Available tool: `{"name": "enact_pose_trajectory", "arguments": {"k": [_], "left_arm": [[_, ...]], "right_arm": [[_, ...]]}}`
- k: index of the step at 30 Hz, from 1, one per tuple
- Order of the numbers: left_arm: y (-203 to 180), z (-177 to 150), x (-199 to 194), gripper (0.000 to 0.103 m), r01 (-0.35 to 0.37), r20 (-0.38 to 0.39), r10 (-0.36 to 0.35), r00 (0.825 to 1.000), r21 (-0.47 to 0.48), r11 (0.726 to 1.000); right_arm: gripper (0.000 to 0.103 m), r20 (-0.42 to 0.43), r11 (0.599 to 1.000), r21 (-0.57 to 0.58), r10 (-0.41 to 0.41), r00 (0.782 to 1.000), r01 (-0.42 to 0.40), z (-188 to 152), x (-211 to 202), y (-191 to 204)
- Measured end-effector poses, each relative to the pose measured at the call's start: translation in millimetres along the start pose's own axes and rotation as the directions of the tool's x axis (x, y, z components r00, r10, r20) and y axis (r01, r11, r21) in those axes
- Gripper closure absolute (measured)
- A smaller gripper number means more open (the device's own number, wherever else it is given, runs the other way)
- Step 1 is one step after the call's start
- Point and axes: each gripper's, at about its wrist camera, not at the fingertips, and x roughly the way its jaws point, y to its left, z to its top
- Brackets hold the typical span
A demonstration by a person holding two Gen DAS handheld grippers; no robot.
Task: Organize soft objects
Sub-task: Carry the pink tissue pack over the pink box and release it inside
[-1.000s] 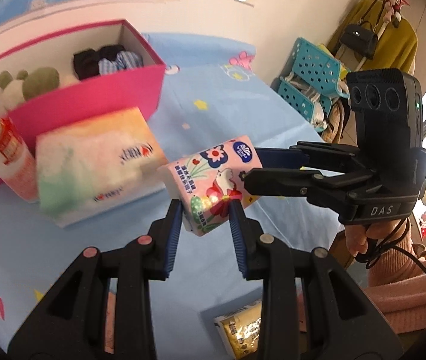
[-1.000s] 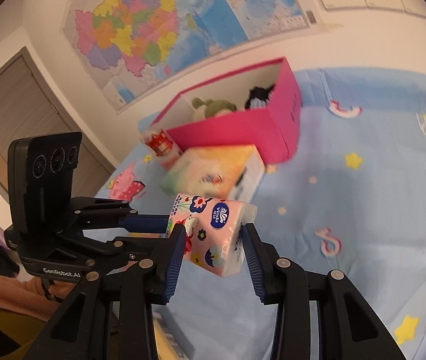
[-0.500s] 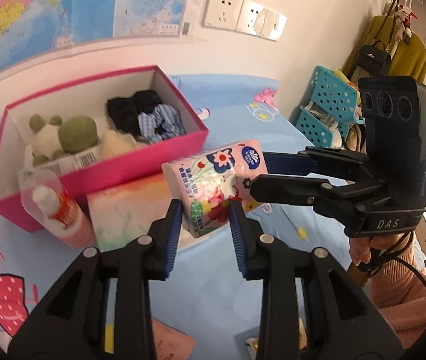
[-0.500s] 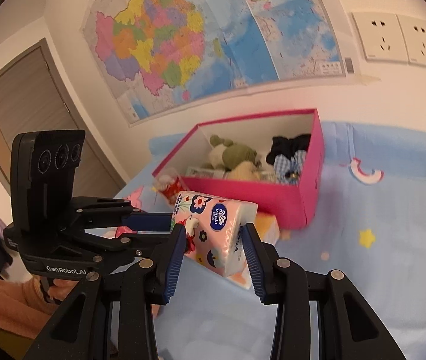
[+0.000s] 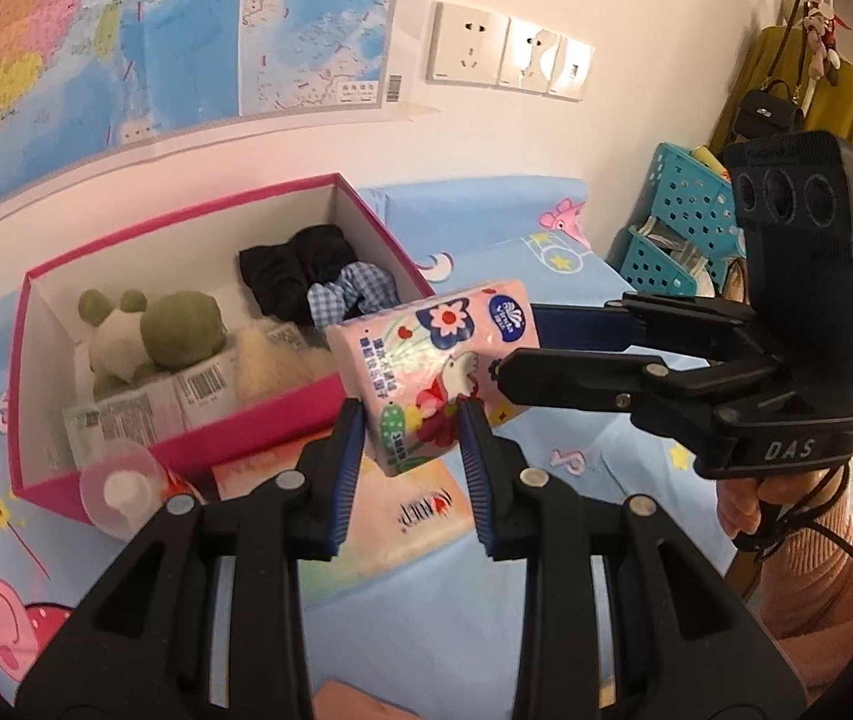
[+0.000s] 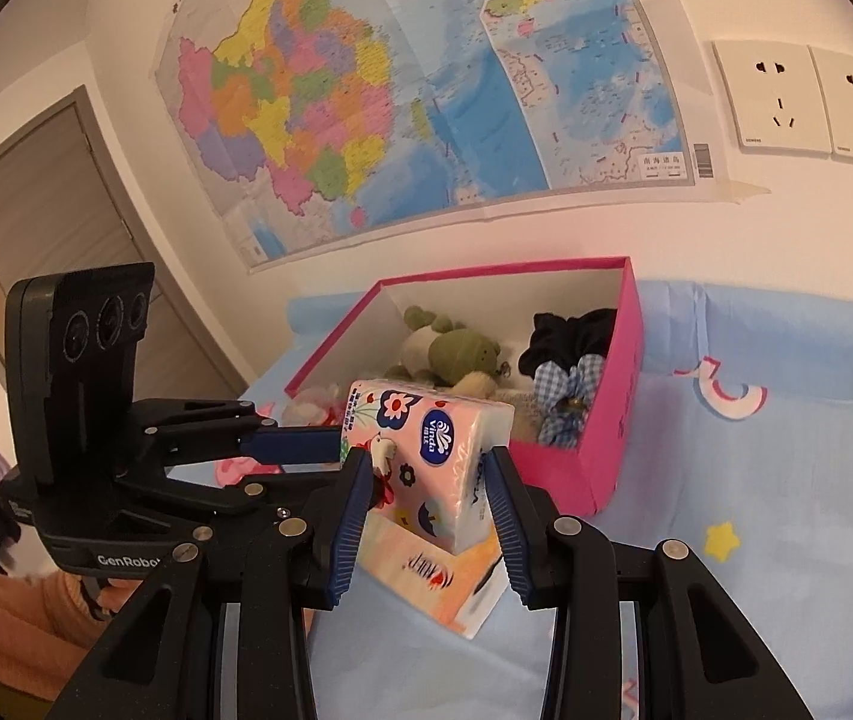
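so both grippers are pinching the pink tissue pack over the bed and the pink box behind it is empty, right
Not quite. The left gripper and right gripper both pinch the tissue pack, but the pink box is not empty: the left wrist view shows a green plush toy and dark cloth inside.

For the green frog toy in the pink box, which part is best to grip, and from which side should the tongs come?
Probably the frog's round green body, coming from above through the open top of the box. The box walls block any sideways approach, and the body is the bulkiest soft part showing. Close across its narrower width, clear of the dark cloth beside it.
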Motion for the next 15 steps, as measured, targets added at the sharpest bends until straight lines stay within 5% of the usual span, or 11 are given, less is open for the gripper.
{"name": "enact_pose_trajectory", "arguments": {"k": [15], "left_arm": [[34, 38, 34, 0.069, -0.039, -0.037, 0.036, 0.999, -0.067, 0.997]], "right_arm": [[0.063, -0.017, 0.999, 0.008, -0.043, 0.999, 0.043, 38, 35, -21]]}}
